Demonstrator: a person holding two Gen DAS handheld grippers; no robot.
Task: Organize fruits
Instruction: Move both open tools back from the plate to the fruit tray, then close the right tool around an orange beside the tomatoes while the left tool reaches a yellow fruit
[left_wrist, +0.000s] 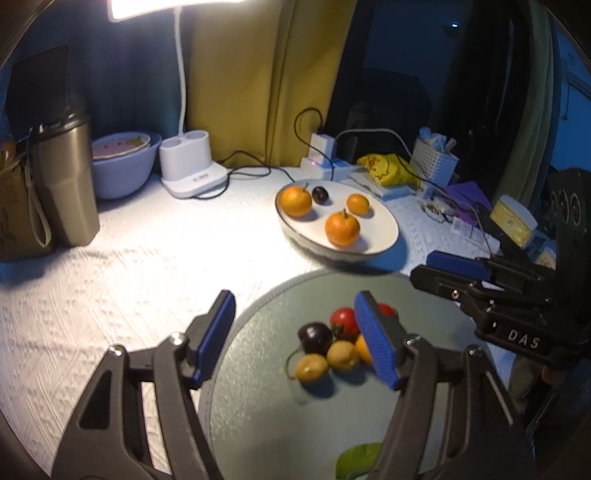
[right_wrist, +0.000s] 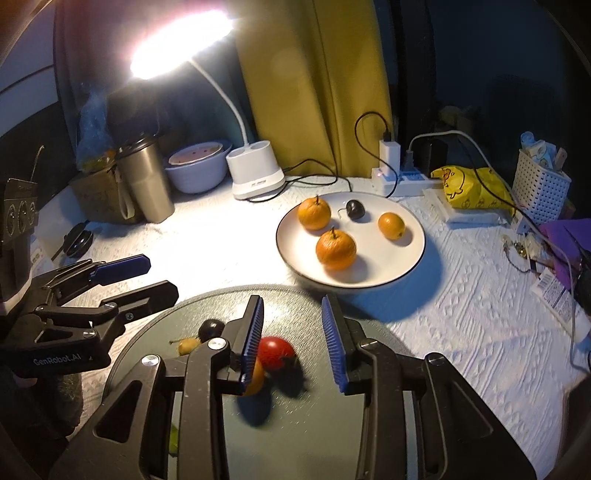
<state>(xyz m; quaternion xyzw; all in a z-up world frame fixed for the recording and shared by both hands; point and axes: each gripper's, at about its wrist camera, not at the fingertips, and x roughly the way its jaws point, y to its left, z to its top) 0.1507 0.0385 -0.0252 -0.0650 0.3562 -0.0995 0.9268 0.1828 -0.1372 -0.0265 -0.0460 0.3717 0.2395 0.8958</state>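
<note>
Both claws gape wide, grasping nothing: right claw (right_wrist: 292, 341) hovers above a red cherry tomato (right_wrist: 275, 352) on the round grey plate (right_wrist: 373, 332); left claw (left_wrist: 295, 338) hangs over it too.

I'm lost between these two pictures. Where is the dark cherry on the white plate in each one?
Left wrist view: dark cherry sits right of centre, upper middle, at the white plate's far rim.
Right wrist view: cherry just above centre.
Shared landmark: white lamp base.
</note>
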